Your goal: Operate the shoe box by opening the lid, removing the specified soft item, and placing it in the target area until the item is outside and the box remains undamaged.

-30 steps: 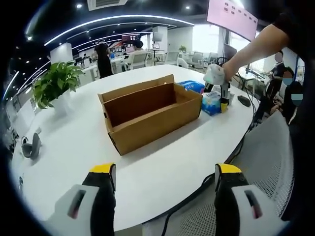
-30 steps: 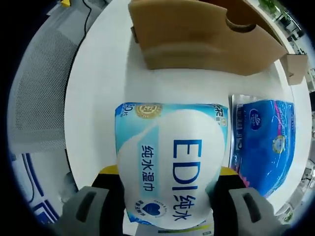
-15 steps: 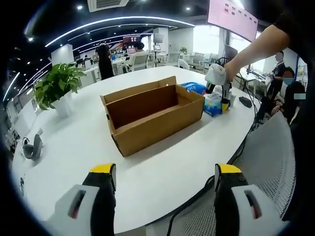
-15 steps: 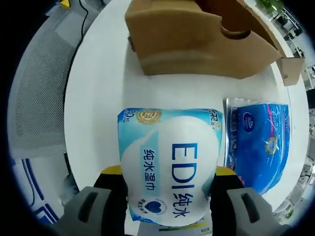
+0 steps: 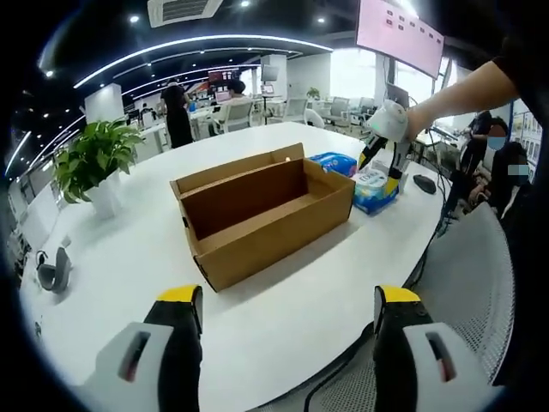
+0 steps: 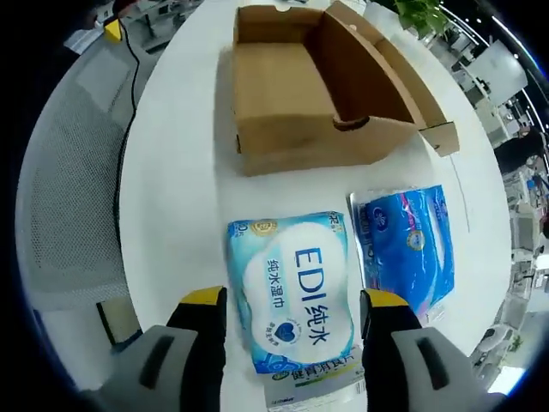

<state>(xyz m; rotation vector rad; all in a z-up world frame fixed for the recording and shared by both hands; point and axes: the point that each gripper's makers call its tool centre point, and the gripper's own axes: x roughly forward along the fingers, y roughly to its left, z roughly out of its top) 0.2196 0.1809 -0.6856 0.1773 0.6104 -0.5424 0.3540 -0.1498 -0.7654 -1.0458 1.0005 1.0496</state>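
Observation:
The brown cardboard shoe box (image 5: pixel 257 210) stands open on the white table (image 5: pixel 129 257), its inside bare. My left gripper (image 5: pixel 287 322) hovers open near the table's front edge, nothing between its jaws. In the right gripper view the box (image 6: pixel 292 86) lies ahead. A light blue wet-wipes pack (image 6: pixel 292 287) lies flat on the table beside a darker blue pack (image 6: pixel 405 249). My right gripper (image 6: pixel 293 300) is open, raised above the wipes pack and apart from it. In the left gripper view a hand holds the right gripper (image 5: pixel 386 129) over the wipes pack (image 5: pixel 375 189).
A potted plant (image 5: pixel 90 154) stands at the table's left. A grey mesh chair (image 5: pixel 489 283) sits by the near edge, and the same chair (image 6: pixel 69 172) shows with a cable in the right gripper view. A mouse (image 5: pixel 425 178) lies beyond the packs. People stand in the background.
My right gripper has let go of the wipes pack and risen; the pack now lies on the table beside the blue pack. The left gripper stays open.

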